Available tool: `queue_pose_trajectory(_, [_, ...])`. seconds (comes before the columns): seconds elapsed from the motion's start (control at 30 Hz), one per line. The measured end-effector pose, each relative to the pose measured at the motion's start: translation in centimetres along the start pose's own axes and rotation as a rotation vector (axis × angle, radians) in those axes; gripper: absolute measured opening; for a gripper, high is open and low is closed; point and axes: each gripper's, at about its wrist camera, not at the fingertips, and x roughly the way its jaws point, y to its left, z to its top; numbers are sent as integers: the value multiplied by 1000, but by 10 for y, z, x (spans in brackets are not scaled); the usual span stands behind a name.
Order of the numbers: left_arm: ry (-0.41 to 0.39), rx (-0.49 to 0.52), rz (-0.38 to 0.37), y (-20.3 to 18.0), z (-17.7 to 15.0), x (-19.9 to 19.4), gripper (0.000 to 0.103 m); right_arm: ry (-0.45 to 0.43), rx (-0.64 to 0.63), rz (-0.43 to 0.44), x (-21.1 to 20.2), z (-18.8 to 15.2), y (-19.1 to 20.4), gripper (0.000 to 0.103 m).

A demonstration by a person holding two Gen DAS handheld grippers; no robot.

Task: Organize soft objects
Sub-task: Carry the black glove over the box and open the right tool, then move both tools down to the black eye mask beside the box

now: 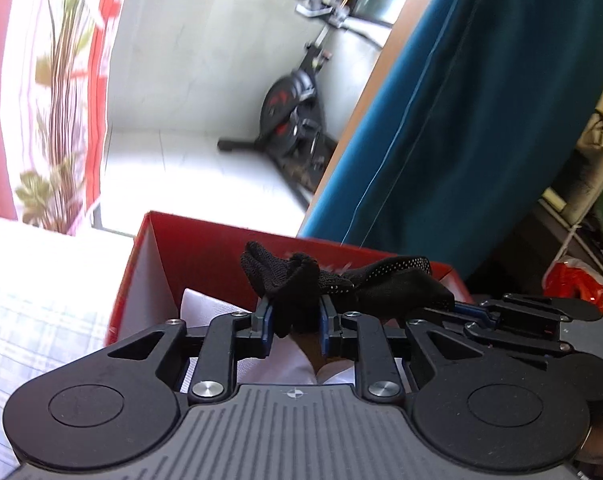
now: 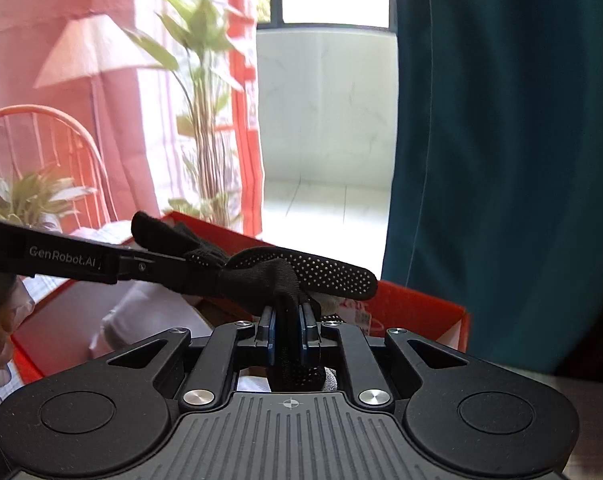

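A black glove with white grip dots [image 1: 341, 284] is stretched between both grippers above an open red box [image 1: 205, 248]. My left gripper [image 1: 295, 322] is shut on the glove's finger end. My right gripper [image 2: 289, 332] is shut on the other end of the glove [image 2: 301, 272]. In the left wrist view the right gripper [image 1: 513, 316] reaches in from the right. In the right wrist view the left gripper [image 2: 157, 262] reaches in from the left. The red box [image 2: 421, 312] holds white fabric [image 1: 205, 312].
A teal curtain [image 1: 461, 120] hangs at the right. A pink and red curtain [image 2: 113, 80] and a tall plant [image 2: 205, 120] stand at the left. An exercise bike [image 1: 297, 116] is on the balcony. A checked cloth surface [image 1: 41, 300] lies left of the box.
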Motion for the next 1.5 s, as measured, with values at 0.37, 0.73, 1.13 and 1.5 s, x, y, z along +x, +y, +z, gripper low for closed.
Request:
queue_pose_trajectory(0.37, [10, 57, 68, -4, 4, -12, 70, 56, 44, -22, -3, 2, -11, 29])
queue_pose_trajectory(0.73, [-57, 166, 91, -29, -45, -103, 87, -60, 135, -5, -97, -40, 9, 32])
queue_pose_trajectory(1.13, [31, 233, 124, -32, -134, -143, 102, -70, 198, -20, -156, -126, 67, 84])
queue_pose_trajectory(1.5, [153, 178, 176, -8, -176, -121, 103, 55, 248, -79, -149, -188, 83, 88])
